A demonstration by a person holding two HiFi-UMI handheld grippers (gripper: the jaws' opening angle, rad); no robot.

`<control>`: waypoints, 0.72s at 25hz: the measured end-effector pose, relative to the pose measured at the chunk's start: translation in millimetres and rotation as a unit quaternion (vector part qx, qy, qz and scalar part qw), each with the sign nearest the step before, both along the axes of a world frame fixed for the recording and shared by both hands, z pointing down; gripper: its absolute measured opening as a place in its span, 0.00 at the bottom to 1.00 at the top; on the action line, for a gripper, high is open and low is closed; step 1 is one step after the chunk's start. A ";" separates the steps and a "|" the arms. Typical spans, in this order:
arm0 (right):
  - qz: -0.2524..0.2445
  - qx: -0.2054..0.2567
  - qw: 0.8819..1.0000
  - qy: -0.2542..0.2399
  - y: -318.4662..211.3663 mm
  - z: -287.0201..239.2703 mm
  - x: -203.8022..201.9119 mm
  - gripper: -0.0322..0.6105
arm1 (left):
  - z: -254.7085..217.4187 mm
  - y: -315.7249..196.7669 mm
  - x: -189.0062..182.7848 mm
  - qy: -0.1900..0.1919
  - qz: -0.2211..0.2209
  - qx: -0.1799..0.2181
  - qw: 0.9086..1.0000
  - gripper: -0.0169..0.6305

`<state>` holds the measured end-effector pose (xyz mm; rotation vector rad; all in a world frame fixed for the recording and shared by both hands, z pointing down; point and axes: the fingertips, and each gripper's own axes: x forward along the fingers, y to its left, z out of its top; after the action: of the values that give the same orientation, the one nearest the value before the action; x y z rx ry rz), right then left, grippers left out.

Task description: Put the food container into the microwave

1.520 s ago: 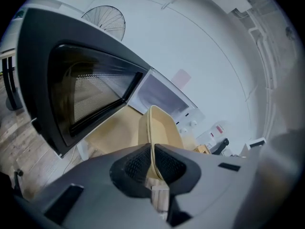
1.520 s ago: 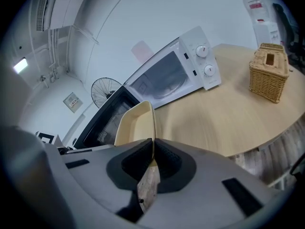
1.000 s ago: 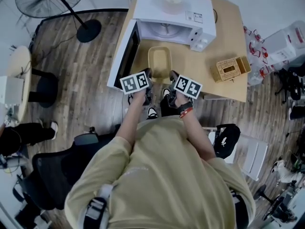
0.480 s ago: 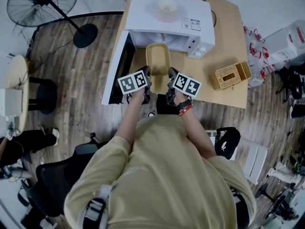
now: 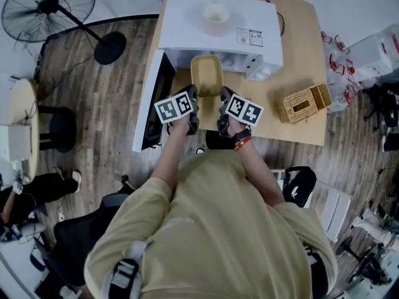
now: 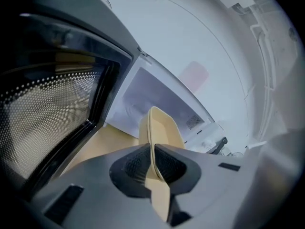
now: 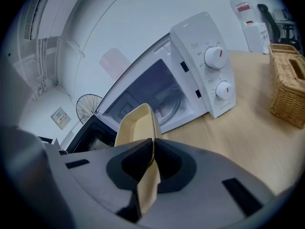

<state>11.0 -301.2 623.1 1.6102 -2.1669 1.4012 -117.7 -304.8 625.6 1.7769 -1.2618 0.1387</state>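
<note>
Gripping the shallow beige plastic food container (image 5: 206,73) at the mouth of the white microwave oven (image 5: 187,23), left gripper (image 6: 153,152) and right gripper (image 7: 153,151) each clamped on a thin side rim; liable to slip, tilt or snag on the opening through uneven pushing.

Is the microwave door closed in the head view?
No, the microwave door stands swung out on the left side of the microwave, with the food container held at the opening.
</note>
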 end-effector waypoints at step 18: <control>-0.002 -0.010 1.000 0.000 -54.2 14.0 5.0 0.11 | 14.6 -55.9 4.7 -0.001 -0.007 -0.005 1.000 0.09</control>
<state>16.0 -355.3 637.1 1.5981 -2.1478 1.4181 -113.1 -360.7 640.2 1.7585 -1.2733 0.1395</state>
